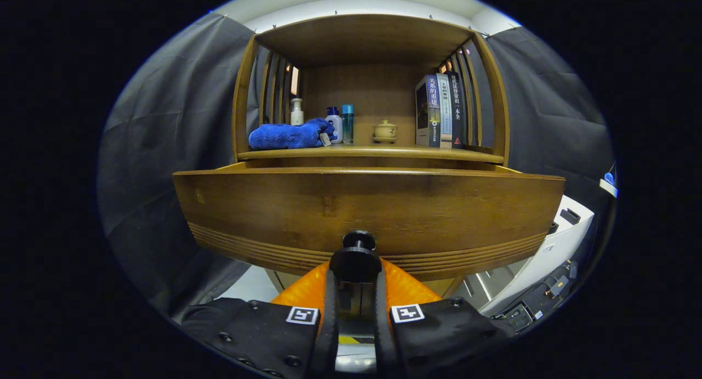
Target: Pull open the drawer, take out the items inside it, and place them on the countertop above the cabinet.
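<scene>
A wide wooden drawer front [367,209] stands pulled out from the cabinet, close ahead of me. Its round dark knob [356,258] sits right between my fingertips, and my gripper [355,277] is shut on it, one finger [330,307] pressing from each side. The drawer's inside is hidden behind its front panel. Above it runs the countertop [373,153], a shelf-like wooden surface inside an open cabinet frame.
On the countertop lie a blue cloth [288,136], a white pump bottle [296,113], two small bottles [341,124], a little lidded pot [385,131] and upright books [441,111]. Slatted side walls flank the shelf. White equipment [554,242] stands low to the right.
</scene>
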A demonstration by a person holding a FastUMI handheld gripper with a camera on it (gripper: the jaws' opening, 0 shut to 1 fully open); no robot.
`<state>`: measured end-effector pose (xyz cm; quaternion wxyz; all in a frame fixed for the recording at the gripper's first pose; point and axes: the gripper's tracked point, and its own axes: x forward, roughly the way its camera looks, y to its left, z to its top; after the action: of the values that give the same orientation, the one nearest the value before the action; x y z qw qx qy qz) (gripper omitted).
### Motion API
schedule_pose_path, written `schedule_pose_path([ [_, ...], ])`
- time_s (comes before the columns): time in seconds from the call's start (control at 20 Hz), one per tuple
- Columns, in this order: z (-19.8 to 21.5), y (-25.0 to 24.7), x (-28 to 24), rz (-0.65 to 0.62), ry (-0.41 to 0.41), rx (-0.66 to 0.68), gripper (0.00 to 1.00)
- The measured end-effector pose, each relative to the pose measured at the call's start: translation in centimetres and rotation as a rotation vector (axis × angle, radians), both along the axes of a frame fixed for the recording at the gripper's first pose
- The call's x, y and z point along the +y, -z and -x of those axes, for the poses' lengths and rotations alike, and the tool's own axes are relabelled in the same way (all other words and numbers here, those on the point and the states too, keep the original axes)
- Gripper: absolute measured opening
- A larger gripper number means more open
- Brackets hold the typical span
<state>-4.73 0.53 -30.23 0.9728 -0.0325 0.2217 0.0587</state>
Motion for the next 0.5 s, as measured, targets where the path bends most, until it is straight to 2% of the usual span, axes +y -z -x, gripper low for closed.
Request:
schedule_pose_path([
  [0.5, 1.01, 0.17, -0.12, -0.002, -0.001, 0.014, 0.35],
])
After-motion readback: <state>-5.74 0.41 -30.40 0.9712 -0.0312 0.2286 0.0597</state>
